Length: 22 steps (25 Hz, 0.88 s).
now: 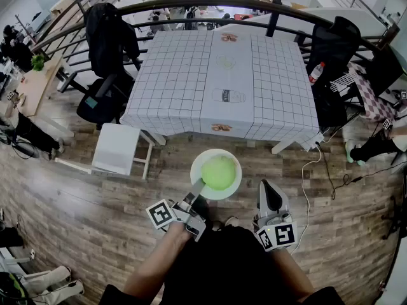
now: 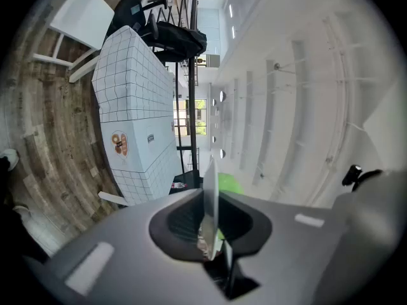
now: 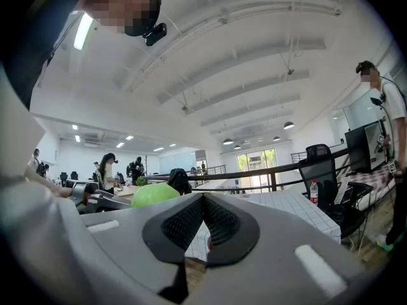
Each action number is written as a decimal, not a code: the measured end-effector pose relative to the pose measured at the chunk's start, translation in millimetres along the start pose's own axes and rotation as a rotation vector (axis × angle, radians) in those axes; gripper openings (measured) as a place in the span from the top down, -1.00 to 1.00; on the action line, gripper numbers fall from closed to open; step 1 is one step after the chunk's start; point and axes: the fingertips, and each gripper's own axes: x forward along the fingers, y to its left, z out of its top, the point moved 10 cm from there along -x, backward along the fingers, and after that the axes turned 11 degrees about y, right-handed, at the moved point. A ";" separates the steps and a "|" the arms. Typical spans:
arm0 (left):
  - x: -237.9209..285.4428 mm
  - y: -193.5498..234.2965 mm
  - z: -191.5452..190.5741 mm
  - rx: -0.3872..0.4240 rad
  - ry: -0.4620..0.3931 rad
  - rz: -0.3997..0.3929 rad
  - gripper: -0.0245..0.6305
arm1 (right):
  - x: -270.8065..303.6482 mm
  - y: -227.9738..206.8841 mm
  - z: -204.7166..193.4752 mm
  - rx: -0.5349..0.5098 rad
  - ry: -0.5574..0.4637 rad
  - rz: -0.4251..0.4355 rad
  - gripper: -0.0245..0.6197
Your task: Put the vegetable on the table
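Short of the white checked-cloth surface [image 1: 172, 75], the left gripper [image 1: 198, 187] is pinching the round white plate [image 1: 234, 160] bearing the round green vegetable [image 1: 219, 172]; keeping it level should matter. The right gripper [image 1: 269, 187] is hanging closed, empty.

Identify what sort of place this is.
Probably an open-plan office: black office chairs, a computer monitor on a desk, people working in the background, and a railing along the wood floor.
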 end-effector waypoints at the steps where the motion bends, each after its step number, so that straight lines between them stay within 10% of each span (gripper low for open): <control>1: 1.4 -0.6 -0.3 0.002 0.001 0.002 0.80 | -0.9 -1.6 0.4 0.007 -0.006 0.007 0.94; 22: 37.9 2.6 -31.4 -0.004 -0.035 -0.002 0.80 | -26.0 -32.1 -11.2 -0.005 0.042 0.074 0.94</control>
